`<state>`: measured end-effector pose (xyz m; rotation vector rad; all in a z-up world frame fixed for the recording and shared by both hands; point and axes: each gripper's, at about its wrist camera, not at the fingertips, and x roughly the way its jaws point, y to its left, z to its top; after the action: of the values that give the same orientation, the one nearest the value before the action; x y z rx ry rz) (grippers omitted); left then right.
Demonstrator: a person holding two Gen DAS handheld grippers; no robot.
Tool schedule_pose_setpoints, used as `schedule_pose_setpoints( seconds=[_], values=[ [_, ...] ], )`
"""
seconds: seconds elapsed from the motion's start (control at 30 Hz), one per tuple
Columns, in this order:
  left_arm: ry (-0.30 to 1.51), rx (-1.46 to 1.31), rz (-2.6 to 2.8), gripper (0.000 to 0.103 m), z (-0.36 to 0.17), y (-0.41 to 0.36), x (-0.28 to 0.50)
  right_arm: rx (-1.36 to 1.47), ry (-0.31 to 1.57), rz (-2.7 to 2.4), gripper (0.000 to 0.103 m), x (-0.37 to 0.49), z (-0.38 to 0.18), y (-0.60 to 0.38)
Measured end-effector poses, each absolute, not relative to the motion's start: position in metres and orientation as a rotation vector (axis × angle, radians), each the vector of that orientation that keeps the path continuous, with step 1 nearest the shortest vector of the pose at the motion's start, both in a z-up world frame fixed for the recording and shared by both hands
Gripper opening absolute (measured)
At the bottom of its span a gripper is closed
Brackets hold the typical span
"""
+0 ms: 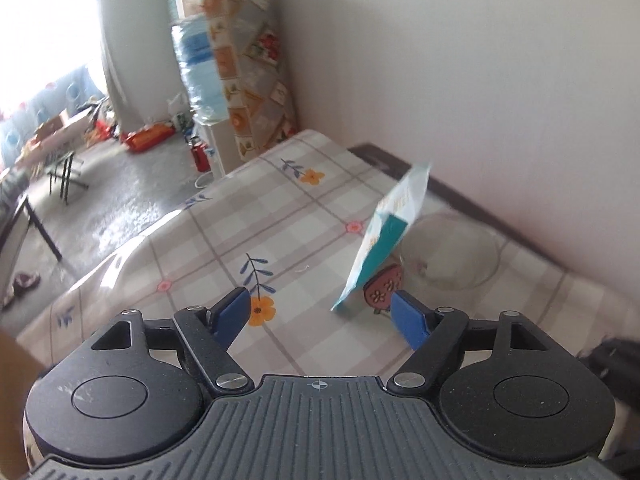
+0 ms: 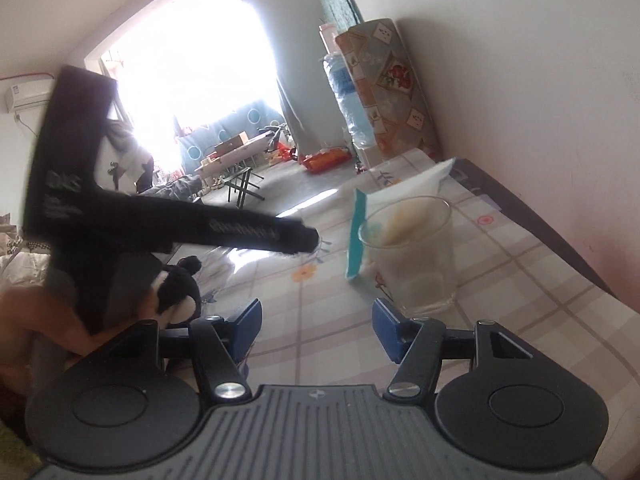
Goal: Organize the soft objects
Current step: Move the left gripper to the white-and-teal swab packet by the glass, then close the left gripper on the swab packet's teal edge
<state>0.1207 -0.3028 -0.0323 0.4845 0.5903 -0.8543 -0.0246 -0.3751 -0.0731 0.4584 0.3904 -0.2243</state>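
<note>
Plush panda (image 2: 176,292), apparently, right view only

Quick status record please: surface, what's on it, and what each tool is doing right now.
surface: table with checked floral cloth
packet: teal and white packet, tilted, leaning by the glass
glass: clear glass, upright, pale contents
plush: black and white plush toy, near table edge
left tool: open, nothing between fingers
right tool: open, empty, glass just ahead
</note>
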Motion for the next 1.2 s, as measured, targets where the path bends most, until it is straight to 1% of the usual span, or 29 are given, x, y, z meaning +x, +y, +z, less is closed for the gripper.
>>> schedule_pose_setpoints(
  seconds=[0.17, 0.33, 0.57, 0.67, 0.73, 0.77, 0.83, 0.93, 1.07, 1.2],
  values=[
    [0.603, 0.587, -0.913, 0.073, -0.056, -0.323, 0.128, 0.487, 0.384, -0.214, 0.065, -0.025, -0.077, -0.385],
    [0.600, 0.604, -0.935, 0.060, -0.064, -0.331, 0.135, 0.501, 0.390, -0.201, 0.065, -0.027, -0.081, -0.387],
    [0.555, 0.639, -1.006, 0.052, -0.071, -0.343, 0.134, 0.528, 0.383, -0.186, 0.065, -0.028, -0.082, -0.391],
    [0.557, 0.645, -1.004, 0.044, -0.074, -0.348, 0.136, 0.536, 0.382, -0.180, 0.065, -0.028, -0.083, -0.391],
    [0.563, 0.637, -1.005, 0.031, -0.076, -0.350, 0.139, 0.540, 0.382, -0.178, 0.065, -0.028, -0.084, -0.392],
    [0.568, 0.631, -1.005, 0.028, -0.076, -0.350, 0.140, 0.542, 0.382, -0.177, 0.065, -0.028, -0.084, -0.392],
    [0.581, 0.612, -0.998, 0.013, -0.076, -0.350, 0.144, 0.547, 0.383, -0.177, 0.065, -0.028, -0.085, -0.393],
    [0.570, 0.561, -1.000, 0.007, -0.072, -0.346, 0.144, 0.554, 0.386, -0.176, 0.065, -0.028, -0.086, -0.394],
    [0.579, 0.503, -0.974, 0.004, -0.066, -0.341, 0.142, 0.562, 0.390, -0.176, 0.065, -0.027, -0.087, -0.395],
    [0.648, 0.438, -0.927, 0.001, -0.054, -0.326, 0.140, 0.582, 0.391, -0.175, 0.065, -0.027, -0.088, -0.397]
  ],
)
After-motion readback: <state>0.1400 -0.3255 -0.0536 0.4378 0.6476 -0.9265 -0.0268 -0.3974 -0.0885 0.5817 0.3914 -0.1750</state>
